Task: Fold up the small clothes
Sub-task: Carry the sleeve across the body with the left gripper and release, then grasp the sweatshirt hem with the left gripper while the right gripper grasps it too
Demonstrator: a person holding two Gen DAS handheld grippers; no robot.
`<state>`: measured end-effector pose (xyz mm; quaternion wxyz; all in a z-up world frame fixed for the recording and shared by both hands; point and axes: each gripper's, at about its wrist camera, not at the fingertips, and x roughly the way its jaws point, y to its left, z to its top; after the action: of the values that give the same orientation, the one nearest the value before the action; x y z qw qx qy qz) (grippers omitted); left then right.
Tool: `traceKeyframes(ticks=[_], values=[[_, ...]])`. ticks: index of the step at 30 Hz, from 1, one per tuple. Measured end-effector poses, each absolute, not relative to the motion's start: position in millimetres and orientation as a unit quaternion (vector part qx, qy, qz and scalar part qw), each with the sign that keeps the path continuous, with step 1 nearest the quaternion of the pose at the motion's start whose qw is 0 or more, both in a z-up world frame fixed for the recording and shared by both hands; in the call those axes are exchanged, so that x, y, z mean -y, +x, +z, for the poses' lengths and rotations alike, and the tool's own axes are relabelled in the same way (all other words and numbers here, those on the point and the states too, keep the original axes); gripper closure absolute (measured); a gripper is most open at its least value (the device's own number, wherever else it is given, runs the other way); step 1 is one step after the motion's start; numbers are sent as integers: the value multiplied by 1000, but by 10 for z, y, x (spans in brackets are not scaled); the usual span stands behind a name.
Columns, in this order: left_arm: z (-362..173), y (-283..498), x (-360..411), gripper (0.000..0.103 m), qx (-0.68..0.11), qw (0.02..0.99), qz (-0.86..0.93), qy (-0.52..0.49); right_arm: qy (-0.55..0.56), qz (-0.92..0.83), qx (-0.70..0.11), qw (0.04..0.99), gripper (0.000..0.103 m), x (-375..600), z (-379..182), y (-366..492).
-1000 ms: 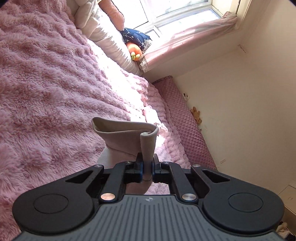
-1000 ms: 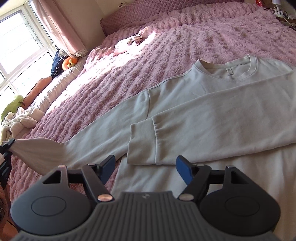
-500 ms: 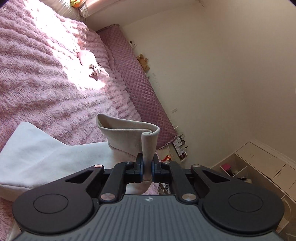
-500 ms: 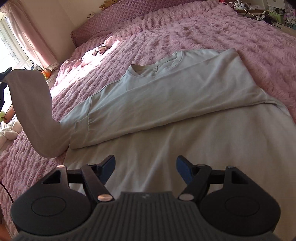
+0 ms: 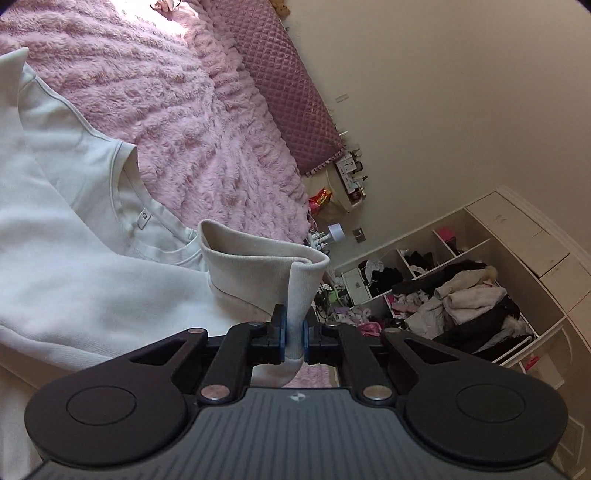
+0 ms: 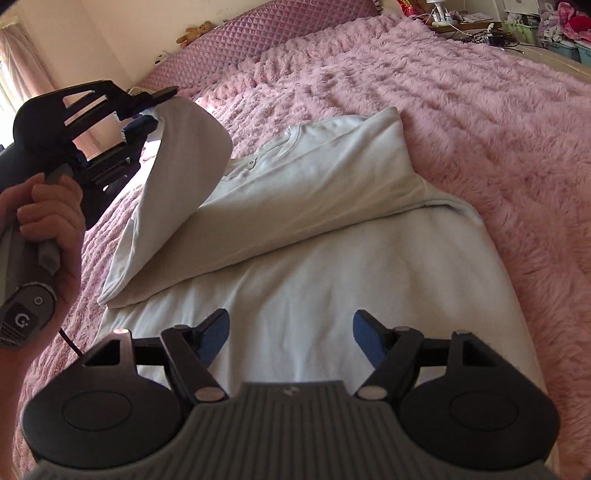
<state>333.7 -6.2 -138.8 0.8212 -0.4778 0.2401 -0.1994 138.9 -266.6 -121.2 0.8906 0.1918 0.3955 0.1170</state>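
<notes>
White sweatshirt (image 6: 332, 266) spread flat on pink fluffy blanket (image 6: 480, 122) covering the bed, neckline (image 5: 147, 229) toward the quilted purple headboard (image 6: 258, 37). One sleeve already folded across the chest, lying diagonally over the body of the sweatshirt. Other sleeve (image 6: 184, 155) lifted off the bed, hanging in a curve from the left gripper (image 5: 293, 332), above the collar area. Ribbed cuff (image 5: 266, 266) clamped between the left gripper's fingers (image 5: 279, 328), pinched tight on the fabric, cuff edge standing up and curling over in front of the camera. Left gripper seen in the right wrist view at upper left, held by a hand (image 6: 44, 221) wrapped round its grey handle, a black cable trailing below the wrist.

Right gripper (image 6: 291, 332) low over the lower half of the sweatshirt, fingers (image 6: 214, 336) spread wide apart, nothing between them, blue pads clear of the cloth as far as visible.

Small stuffed toy (image 6: 194, 32) on top of the headboard. Beyond the bed in the left wrist view: cream wall, white open shelving (image 5: 517, 266) stuffed with piled dark and light clothes (image 5: 461, 299), cluttered bedside stand with small items (image 5: 351, 173).
</notes>
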Motion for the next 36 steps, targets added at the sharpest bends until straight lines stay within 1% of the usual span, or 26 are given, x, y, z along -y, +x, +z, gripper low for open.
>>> traceKeyframes(ticks=[6,8,9,10,11,12,13,17,20,22,26,30,34,36], values=[[-1800,3493,513,95,-311,830,-185,-424,213,97,-404,884,33,2995,-1365,1286],[-1897,3485,612,92,-329,836,-179,-401,215,93,-404,884,33,3058,-1385,1250],[-1932,3484,640,87,-337,837,-179,-392,215,92,-404,885,33,3074,-1387,1241],[-1957,3465,690,77,-350,837,-183,-379,215,90,-403,885,33,3092,-1386,1239],[-1972,3481,721,73,-362,835,-187,-371,215,90,-402,886,32,3092,-1384,1221],[-1964,3471,782,65,-376,833,-192,-358,215,89,-401,886,32,3100,-1379,1220],[-1939,3459,823,60,-383,833,-197,-347,215,88,-400,887,32,3098,-1370,1213],[-1723,3382,832,60,-367,824,-246,-356,211,81,-388,894,32,3084,-1294,1180],[-1429,3269,764,60,-345,833,-274,-335,201,76,-373,903,32,3048,-1194,1194],[-1210,3125,574,59,-320,849,-281,-313,187,76,-360,911,32,3034,-1116,1265],[-977,2827,-14,55,-302,883,-248,-259,127,68,-310,940,33,3001,-946,1493],[-928,2553,-641,54,-308,917,-180,-178,99,76,-284,951,37,3050,-879,2000],[-1029,2342,-1205,54,-333,930,-112,-106,119,79,-307,941,44,3082,-944,2570],[-1098,2307,-1366,54,-340,931,-94,-95,145,81,-324,931,44,3101,-1016,2797]])
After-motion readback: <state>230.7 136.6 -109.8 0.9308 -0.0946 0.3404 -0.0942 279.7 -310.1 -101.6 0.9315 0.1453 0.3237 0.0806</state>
